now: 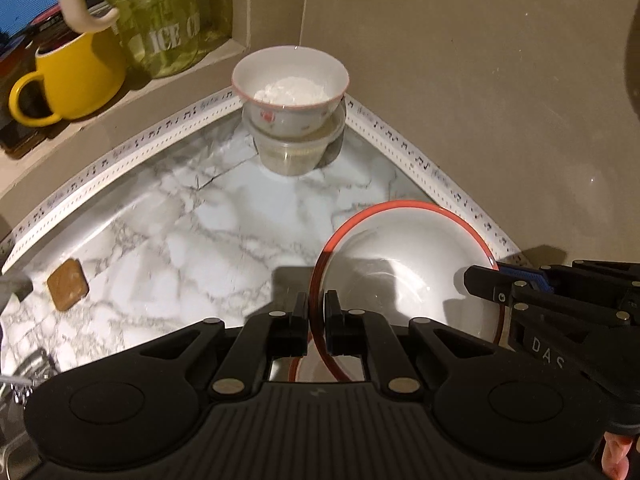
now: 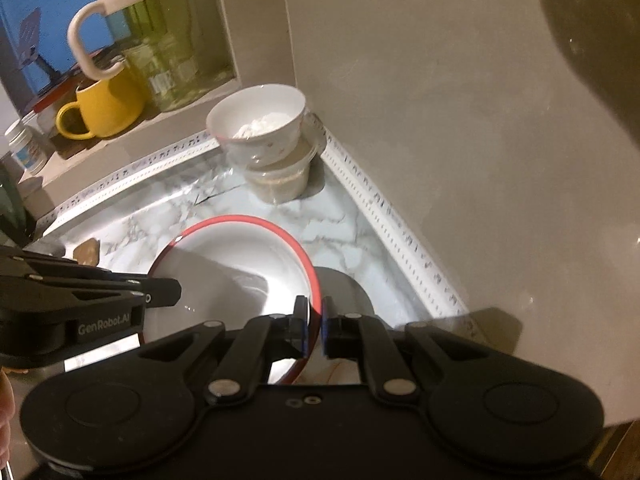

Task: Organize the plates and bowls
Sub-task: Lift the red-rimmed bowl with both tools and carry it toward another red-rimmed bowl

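Note:
A white bowl with a red rim [image 1: 404, 264] [image 2: 232, 264] hangs above the marble counter, held from both sides. My left gripper [image 1: 317, 312] is shut on its left rim. My right gripper [image 2: 316, 316] is shut on its right rim, and it shows at the right edge of the left wrist view [image 1: 496, 270]. In the right wrist view the left gripper [image 2: 176, 292] comes in from the left. In the back corner a small white bowl with white powder [image 1: 290, 84] [image 2: 258, 124] sits on a clear plastic tub [image 1: 294, 148] [image 2: 282, 180].
A wall niche at the upper left holds a yellow mug [image 1: 76, 76] [image 2: 104, 108], a green glass jar [image 1: 168, 20] [image 2: 172, 52] and a white handle [image 1: 76, 0]. A brown square pad [image 1: 68, 288] lies on the counter [image 1: 200, 240]. Beige walls close the corner at the right.

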The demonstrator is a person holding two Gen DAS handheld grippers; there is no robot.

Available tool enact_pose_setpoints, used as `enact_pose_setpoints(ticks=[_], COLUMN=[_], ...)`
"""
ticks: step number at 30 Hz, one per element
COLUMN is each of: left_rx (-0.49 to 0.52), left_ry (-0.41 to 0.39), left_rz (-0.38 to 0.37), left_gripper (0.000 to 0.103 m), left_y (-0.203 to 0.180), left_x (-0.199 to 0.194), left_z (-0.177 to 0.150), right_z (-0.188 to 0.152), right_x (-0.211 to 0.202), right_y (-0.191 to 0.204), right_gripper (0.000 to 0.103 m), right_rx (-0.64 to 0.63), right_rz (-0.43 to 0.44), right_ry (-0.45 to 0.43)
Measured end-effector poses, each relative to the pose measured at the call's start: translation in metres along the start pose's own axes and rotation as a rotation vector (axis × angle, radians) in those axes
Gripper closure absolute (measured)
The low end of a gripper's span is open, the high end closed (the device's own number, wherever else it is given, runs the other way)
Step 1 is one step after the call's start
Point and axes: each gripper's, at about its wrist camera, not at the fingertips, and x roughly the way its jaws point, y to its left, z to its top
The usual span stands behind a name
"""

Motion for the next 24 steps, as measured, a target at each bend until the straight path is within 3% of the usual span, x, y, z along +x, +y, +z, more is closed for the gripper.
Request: enact_pose_setpoints(ticks=[13, 24], left_rx=[-0.017, -0.001], left_ry=[0.05, 0.082], left_rz=[0.019, 0.033], left_gripper=[0.097, 0.097], left_y=[0.005, 0.008], left_x=[0.006, 0.016], left_z=[-0.04, -0.049], right_z=[-0.026, -0.032], right_x=[-0.001, 0.009], right_y=[0.013, 0.015], right_gripper=[0.096, 0.096], right_rx=[-0.013, -0.019], right_rz=[0.023, 0.035], right_ry=[0.057, 0.098])
